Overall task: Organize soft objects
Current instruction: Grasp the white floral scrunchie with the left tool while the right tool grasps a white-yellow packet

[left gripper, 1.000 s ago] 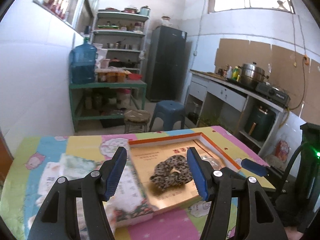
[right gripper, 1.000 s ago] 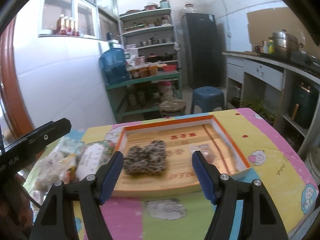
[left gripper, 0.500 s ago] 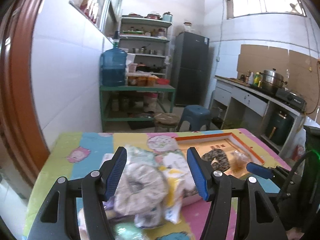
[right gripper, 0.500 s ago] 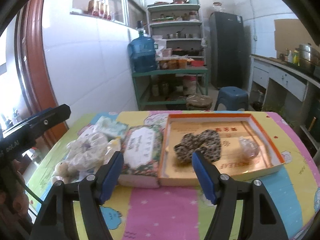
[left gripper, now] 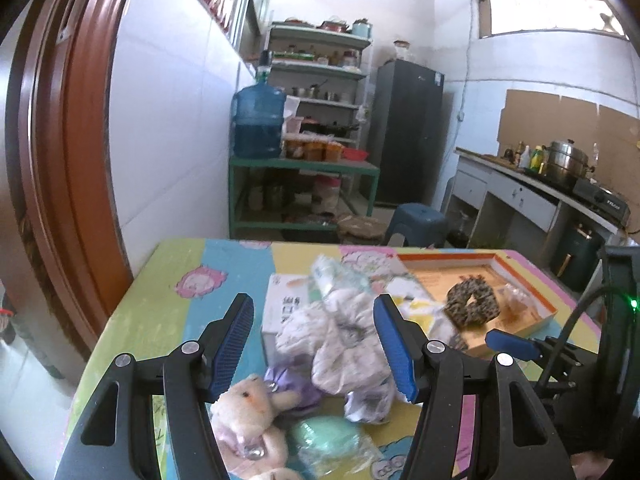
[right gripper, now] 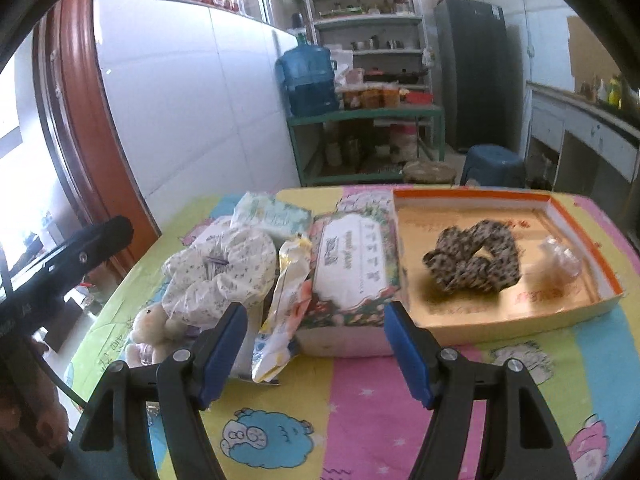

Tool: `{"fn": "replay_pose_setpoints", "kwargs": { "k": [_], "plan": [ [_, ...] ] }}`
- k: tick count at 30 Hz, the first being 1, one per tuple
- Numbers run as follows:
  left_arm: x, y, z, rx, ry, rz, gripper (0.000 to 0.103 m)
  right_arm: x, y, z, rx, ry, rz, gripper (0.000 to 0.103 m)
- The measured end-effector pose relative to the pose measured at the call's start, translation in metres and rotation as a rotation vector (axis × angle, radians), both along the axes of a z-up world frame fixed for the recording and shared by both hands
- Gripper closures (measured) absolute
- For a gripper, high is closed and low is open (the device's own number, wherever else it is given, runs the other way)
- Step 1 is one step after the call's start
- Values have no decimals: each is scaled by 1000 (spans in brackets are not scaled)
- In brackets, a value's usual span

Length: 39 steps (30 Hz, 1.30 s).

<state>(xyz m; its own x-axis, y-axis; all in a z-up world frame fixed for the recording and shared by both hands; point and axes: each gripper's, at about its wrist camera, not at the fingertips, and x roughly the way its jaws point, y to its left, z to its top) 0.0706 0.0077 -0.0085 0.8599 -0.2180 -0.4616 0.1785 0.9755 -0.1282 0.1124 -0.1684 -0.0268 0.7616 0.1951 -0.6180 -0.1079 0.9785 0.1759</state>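
Note:
In the left wrist view my left gripper (left gripper: 313, 312) is open above a pile of soft things on the left of the table. A white floral cloth bundle (left gripper: 340, 340) lies between and beyond its fingers, untouched. A small plush bear (left gripper: 250, 416) and a green bagged item (left gripper: 328, 436) lie nearer. A leopard-print scrunchie (left gripper: 472, 306) sits in the orange-rimmed tray (left gripper: 440, 258). My right gripper (right gripper: 315, 312) is open and empty, low over the table before a tissue box (right gripper: 352, 276). There the scrunchie (right gripper: 472, 260) and a clear bagged item (right gripper: 560, 260) lie in the tray (right gripper: 580, 240).
A yellow wipes pack (right gripper: 288, 296) leans between the floral bundle (right gripper: 224, 268) and the tissue box. The table wears a colourful cartoon cloth (right gripper: 360, 420). A brown door frame (left gripper: 60, 160) stands at the left. A green shelf rack (left gripper: 304, 192) and blue stool (left gripper: 420, 220) stand behind.
Both views have swung left and slightly down, from the tray with the scrunchie to the pile of soft things. Both grippers have stayed open and empty.

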Motion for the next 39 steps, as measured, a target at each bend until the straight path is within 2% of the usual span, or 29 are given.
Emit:
{"fn": "replay_pose_setpoints", "kwargs": {
  "k": [5,9,15,23,26,28,29,33,39],
  "plan": [
    [9,4,-17,4,32,-1,39,14,0,-15,50,66,-29,32],
    [18,3,-30,-2,64,-20,39,20,3,-19,35,68,-38,33],
    [37,4,-47,-46,128,-43,39,25,8,-18,8,35,-10,49],
    [61,3,-64,-85,185,-78,39,33,11,-21,31,46,25,61],
    [65,5,-71,-122,197,-102,55,35,11,-23,50,59,43,65],
    [66,4,-75,-113,195,-107,81,36,12,-23,55,57,53,73],
    [65,3,-76,-105,191,-111,86,36,13,-22,57,55,61,74],
    [58,0,-73,-95,145,-126,91,35,15,-22,46,52,59,75],
    [45,2,-66,-105,87,-118,92,30,16,-19,43,35,52,82]
  ]
}}
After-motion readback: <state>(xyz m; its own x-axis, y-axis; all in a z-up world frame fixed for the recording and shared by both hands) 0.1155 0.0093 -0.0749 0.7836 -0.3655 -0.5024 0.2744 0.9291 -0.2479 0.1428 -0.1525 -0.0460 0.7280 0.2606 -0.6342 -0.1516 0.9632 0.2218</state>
